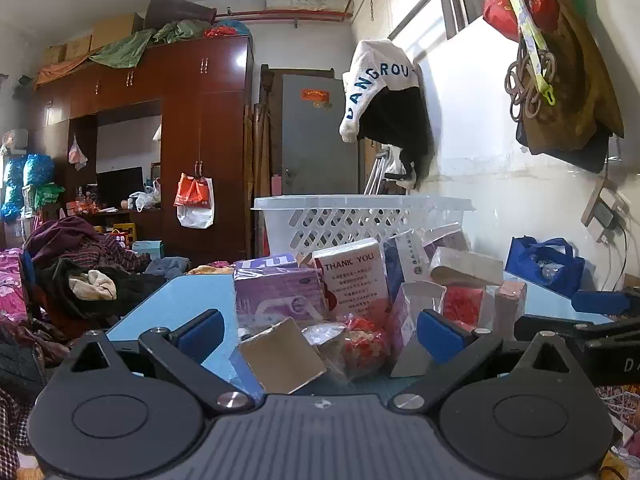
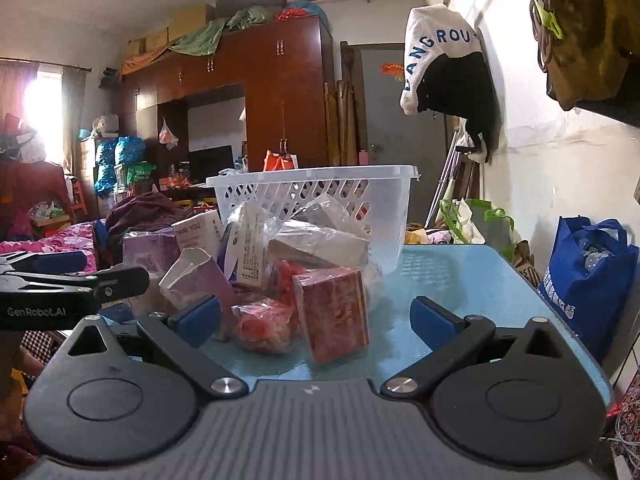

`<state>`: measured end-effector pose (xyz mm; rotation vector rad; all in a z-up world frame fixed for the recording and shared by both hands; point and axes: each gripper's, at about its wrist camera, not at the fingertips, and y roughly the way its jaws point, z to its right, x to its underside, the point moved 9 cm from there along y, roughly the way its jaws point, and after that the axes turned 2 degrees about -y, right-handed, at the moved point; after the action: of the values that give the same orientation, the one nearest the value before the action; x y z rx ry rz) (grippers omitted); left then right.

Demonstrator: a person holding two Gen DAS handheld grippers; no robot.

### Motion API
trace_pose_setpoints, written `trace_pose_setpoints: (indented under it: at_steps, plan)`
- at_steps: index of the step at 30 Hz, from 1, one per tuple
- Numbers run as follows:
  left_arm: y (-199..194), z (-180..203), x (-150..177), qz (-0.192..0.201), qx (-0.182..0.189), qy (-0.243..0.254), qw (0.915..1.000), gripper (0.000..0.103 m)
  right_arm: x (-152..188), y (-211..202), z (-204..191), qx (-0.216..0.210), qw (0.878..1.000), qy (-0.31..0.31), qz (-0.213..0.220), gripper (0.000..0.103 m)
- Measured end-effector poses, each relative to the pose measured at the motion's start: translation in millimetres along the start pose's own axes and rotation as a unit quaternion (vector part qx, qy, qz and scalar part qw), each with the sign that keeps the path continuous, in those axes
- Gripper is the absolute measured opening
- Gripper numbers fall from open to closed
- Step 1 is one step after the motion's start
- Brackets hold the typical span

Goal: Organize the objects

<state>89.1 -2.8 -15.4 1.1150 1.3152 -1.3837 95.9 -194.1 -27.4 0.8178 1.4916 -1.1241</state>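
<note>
**Boxes and packets heaped on the blue table, both grippers wide open**

Boxes lie in a loose heap on the blue table (image 2: 460,276), in front of a white perforated basket (image 2: 312,188) that stands at the far side. Both grippers point a little downward toward this heap, and neither holds anything.

The left gripper (image 1: 318,330) has its fingers (image 1: 200,334) spread fully apart. Between them, near the camera, a small box with a plain brown face (image 1: 282,356) lies tilted, and just beside it on the right is a clear packet with red contents (image 1: 362,340). No pad touches them. Further behind stand a purple box (image 1: 276,290) and a white card box (image 1: 352,280).

The right gripper (image 2: 316,320) is also fully open and empty. A red patterned box (image 2: 332,314) stands tilted between its fingers, closer to the left one, with a red packet (image 2: 264,326) just beside it. The table on the right part, before the right finger, is bare.

The white card box reads "THANK YOU" at the top; the small lines under it I cannot read. The purple box shows large letters "Lu" on its top. A white cloth (image 1: 376,84) hanging on the wall carries blue letters "ANGROU". In the right wrist view the side of the left gripper shows the words "GenRobot.AI". A blue bag (image 2: 584,280) beside the table has white print, too small to read.
</note>
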Motion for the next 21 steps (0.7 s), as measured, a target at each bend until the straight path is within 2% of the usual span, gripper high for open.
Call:
trace_pose_setpoints:
  at_steps: [21]
  plan:
    - [-1.5,-0.9,-1.4,0.010,-0.004,-0.005,0.9999,0.103,1.1,0.0,-1.0,0.004,1.000,-0.007,-0.003,0.103]
